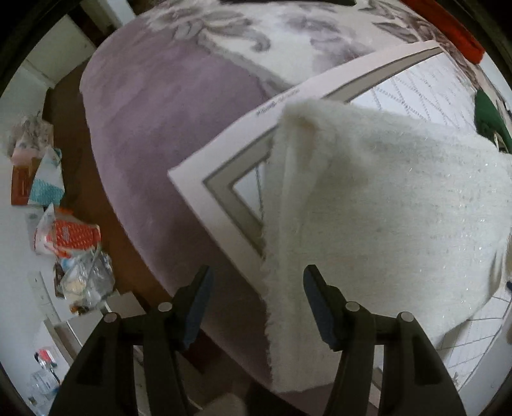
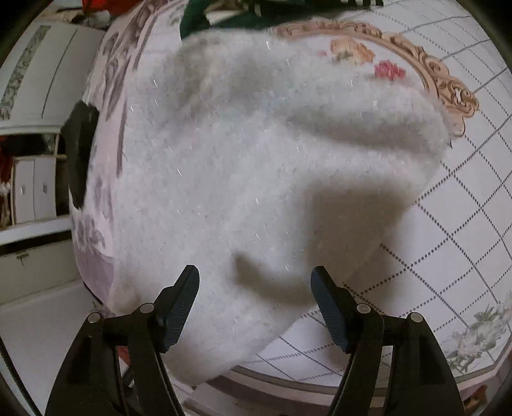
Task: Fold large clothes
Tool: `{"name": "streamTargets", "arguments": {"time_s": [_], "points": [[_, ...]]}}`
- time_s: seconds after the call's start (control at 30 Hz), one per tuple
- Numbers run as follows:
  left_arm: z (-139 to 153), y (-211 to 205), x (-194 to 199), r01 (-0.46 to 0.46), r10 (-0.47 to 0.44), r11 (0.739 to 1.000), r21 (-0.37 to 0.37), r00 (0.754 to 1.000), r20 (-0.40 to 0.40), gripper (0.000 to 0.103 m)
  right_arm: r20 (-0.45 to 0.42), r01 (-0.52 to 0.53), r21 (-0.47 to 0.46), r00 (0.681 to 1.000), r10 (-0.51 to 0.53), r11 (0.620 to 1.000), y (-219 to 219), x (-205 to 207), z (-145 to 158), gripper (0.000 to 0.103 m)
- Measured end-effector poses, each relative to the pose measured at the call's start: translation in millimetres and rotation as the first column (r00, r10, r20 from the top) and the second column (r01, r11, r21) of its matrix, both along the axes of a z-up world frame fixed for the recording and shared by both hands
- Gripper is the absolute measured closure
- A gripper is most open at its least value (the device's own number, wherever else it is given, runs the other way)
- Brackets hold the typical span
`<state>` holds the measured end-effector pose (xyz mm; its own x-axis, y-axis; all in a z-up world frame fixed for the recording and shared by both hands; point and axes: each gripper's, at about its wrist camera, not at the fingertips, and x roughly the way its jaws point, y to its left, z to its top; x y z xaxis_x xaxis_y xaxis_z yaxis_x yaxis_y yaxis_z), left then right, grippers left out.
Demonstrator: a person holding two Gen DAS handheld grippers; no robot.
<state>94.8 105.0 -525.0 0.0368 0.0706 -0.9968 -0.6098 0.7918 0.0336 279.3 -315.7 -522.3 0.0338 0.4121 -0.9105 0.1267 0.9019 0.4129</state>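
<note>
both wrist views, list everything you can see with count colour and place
sweater: one, fluffy white, lying folded on the mat
mat: one, white with grey border and grid, on the bed
blanket: one, mauve with grey flowers, under the mat
green cloth: one, dark green, beyond the sweater
red cloth: one, far edge of the bed
bags: several, mixed colours, on the floor beside the bed
cabinet: one, white, beside the bed
left gripper: black, open, over the sweater's edge
right gripper: black, open, above the sweater

a bed (image 1: 153,128) under a mauve floral blanket carries everything here. on top lies a white quilted spread (image 2: 448,240) with a grey border, and the fluffy white garment (image 2: 256,160) sits bunched on it, green clothing (image 1: 486,112) just beyond.
</note>
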Motion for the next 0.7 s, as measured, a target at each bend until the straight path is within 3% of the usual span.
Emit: {"name": "streamTargets", "arguments": {"time_s": [0.13, 0.2, 0.3, 0.43, 0.53, 0.6, 0.7], "points": [[11.3, -11.9, 40.2, 0.070, -0.074, 0.996, 0.051, 0.995, 0.069, 0.047, 0.147, 0.038, -0.032, 0.989, -0.033, 0.999, 18.2, 50.2, 17.6, 0.030], [12.4, -20.0, 62.5, 0.084, -0.088, 0.996, 0.036, 0.990, 0.111, 0.047, 0.174, 0.064, -0.069, 0.983, -0.051, 0.996, 31.5, 80.3, 9.1, 0.039], [7.1, -26.9, 89.1, 0.104, -0.105, 0.995, 0.014, 0.983, 0.150, 0.047, 0.116, 0.044, -0.117, 0.993, -0.030, 0.992, 54.1, 122.2, -28.0, 0.056], [-0.6, -43.7, 117.8, 0.149, -0.147, 0.989, 0.001, 0.975, 0.167, 0.046, 0.024, -0.046, -0.204, 0.998, 0.052, 0.978, 72.9, 140.1, -67.1, 0.056], [-9.5, -49.5, 126.8, 0.174, -0.169, 0.985, -0.021, 0.975, 0.145, 0.046, 0.027, -0.056, -0.198, 0.998, 0.062, 0.979, 73.0, 137.0, -38.4, 0.056], [-12.3, -50.9, 119.2, 0.186, -0.181, 0.982, -0.027, 0.975, 0.130, 0.046, 0.111, -0.045, -0.145, 0.992, 0.061, 0.988, 69.2, 123.6, -1.5, 0.056], [-24.4, -55.7, 108.1, 0.192, -0.190, 0.981, -0.026, 0.978, 0.084, 0.046, 0.160, -0.160, -0.079, 0.972, 0.171, 0.984, 88.0, 94.8, 28.5, 0.056]]}}
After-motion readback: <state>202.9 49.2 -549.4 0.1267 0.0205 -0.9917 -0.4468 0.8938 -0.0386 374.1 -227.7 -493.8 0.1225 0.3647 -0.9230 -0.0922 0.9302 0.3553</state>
